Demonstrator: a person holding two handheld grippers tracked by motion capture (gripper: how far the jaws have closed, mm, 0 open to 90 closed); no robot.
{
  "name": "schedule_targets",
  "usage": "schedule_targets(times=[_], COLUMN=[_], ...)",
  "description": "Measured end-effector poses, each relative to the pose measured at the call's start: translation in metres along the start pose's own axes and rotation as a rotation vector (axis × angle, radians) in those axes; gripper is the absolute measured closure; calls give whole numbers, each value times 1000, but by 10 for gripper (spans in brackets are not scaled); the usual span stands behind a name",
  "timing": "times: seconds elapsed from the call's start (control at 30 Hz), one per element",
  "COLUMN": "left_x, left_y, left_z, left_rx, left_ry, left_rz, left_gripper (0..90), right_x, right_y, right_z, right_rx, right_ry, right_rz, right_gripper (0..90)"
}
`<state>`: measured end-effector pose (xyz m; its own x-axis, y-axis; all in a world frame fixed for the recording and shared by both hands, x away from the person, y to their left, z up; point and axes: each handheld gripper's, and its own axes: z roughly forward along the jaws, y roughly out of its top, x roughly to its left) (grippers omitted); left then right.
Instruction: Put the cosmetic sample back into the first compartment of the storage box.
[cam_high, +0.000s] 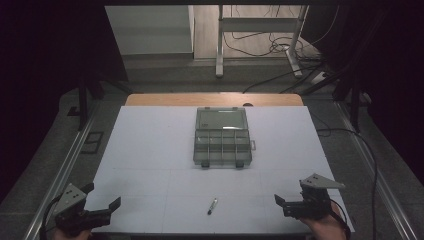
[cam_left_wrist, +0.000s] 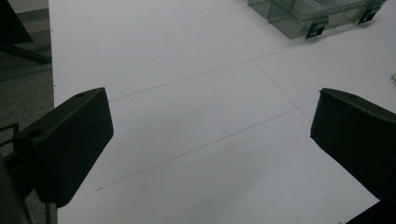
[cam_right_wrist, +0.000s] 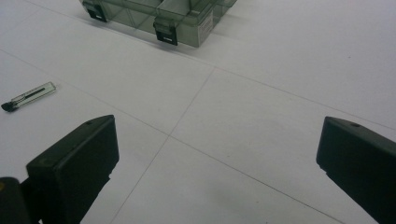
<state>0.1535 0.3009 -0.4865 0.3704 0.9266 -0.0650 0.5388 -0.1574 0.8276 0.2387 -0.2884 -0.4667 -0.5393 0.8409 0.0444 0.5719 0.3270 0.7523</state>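
Observation:
A clear plastic compartment box (cam_high: 222, 137) with black latches lies shut at the middle of the white table (cam_high: 150, 150). A small clear pen-like tube with a dark tip (cam_high: 212, 205) lies near the front edge, between the two grippers. My left gripper (cam_high: 103, 195) rests at the front left corner, open and holding nothing. My right gripper (cam_high: 291, 193) rests at the front right, open and holding nothing as well. In the left gripper view the jaws (cam_left_wrist: 210, 126) stand wide apart over bare table, the box (cam_left_wrist: 317, 14) far off. In the right gripper view the gripper (cam_right_wrist: 217, 149) has the tube (cam_right_wrist: 28, 96) to its left and the box (cam_right_wrist: 159, 14) ahead.
Metal rails (cam_high: 65, 170) run along both sides of the table. A wooden strip (cam_high: 215, 99) edges its far side. Beyond it stand desk legs (cam_high: 219, 45) and floor cables (cam_high: 280, 47). A cable (cam_high: 372, 165) trails from the right gripper.

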Motion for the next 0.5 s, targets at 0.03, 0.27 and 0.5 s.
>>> schedule_targets(times=[0.03, 0.27, 0.5], left_x=[0, -3, -3], left_y=[0, 1, 1], left_z=[0, 2, 2], left_rx=[2, 21, 24], left_ry=[-1, -19, -24], left_rz=[7, 47, 51], left_gripper=[0, 0, 0], right_x=[0, 0, 0], right_y=[0, 0, 1], right_z=[1, 0, 2], right_rx=[3, 1, 15], right_ry=[8, 21, 32], right_rz=[-4, -7, -14], right_gripper=[0, 0, 0])
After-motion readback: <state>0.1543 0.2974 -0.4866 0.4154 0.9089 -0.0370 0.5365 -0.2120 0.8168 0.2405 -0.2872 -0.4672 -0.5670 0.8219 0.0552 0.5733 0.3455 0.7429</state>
